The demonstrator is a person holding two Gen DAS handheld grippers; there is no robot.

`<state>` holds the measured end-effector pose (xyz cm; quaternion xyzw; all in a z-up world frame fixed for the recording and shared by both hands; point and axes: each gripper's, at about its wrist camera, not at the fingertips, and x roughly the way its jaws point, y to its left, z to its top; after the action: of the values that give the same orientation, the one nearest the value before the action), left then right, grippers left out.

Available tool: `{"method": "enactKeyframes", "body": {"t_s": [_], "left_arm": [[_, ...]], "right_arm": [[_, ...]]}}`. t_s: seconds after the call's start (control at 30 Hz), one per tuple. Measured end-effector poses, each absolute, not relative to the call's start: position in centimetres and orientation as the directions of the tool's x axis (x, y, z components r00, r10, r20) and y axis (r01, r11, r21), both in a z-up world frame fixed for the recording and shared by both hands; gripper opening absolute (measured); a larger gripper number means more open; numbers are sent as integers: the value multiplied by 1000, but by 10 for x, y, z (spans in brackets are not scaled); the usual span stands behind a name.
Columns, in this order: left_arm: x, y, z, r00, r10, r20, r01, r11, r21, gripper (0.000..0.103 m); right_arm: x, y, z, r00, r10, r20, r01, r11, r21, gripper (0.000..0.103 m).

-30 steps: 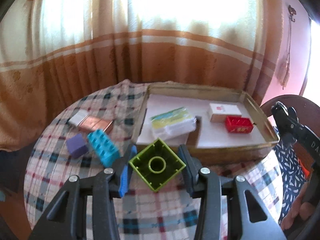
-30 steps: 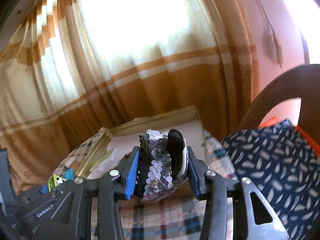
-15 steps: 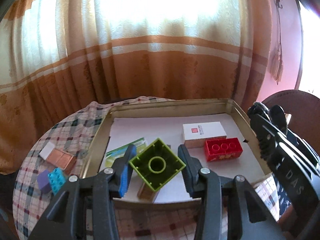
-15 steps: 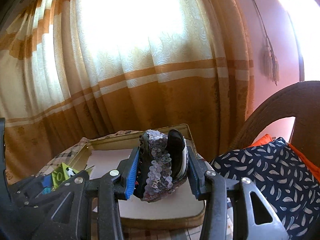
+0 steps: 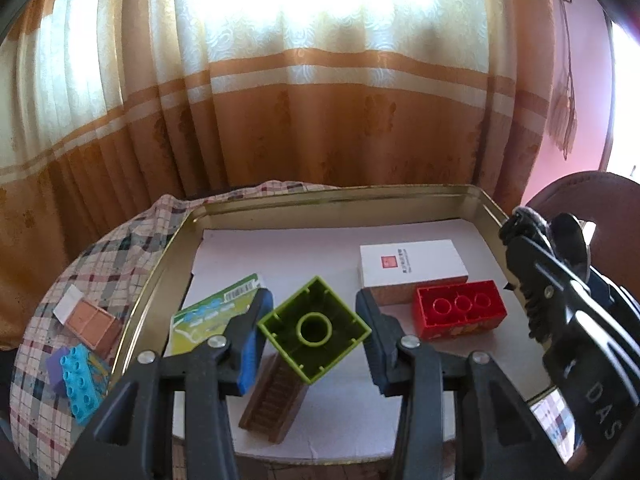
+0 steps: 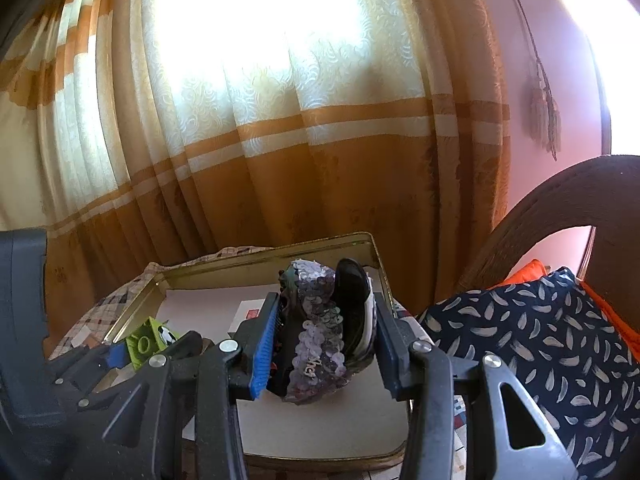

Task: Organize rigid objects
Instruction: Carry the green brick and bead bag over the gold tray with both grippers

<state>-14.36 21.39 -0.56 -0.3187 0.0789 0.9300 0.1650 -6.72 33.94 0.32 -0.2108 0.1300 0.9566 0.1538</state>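
Over the gold tray [image 5: 494, 210] both grippers tilt downward: the left gripper [image 5: 314, 330] clamps a green block [image 5: 314, 328], hollow side showing; the right gripper [image 6: 324, 330] grips a sequined toy shoe [image 6: 320, 320]. Inside lie a red brick [image 5: 460, 314], white box [image 5: 412, 266], green card [image 5: 212, 312] and brown piece [image 5: 274, 400].

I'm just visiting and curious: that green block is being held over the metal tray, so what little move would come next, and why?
Probably a short lowering, then letting go. The left gripper is shut on the green block, which hangs above the tray. Below it lie a brown block and a green card, so a nudge toward the bare white liner beside the red block seems wise first.
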Motion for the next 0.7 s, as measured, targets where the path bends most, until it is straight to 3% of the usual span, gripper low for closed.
{"method": "enactKeyframes", "body": {"t_s": [0.27,0.43,0.7], "left_arm": [[-143,220,-10,-785,239,-571,-346,-934,84,43],[-147,216,-8,-776,268,-571,-350,-936,37,43],[-147,219,-9,-777,263,-572,-358,-932,58,43]], "right_arm": [[-74,339,0,-848,237,-475,-350,-922,166,47],[-75,334,1,-846,243,-474,-347,-927,145,47],[-77,334,1,-840,245,-483,-350,-926,138,47]]}}
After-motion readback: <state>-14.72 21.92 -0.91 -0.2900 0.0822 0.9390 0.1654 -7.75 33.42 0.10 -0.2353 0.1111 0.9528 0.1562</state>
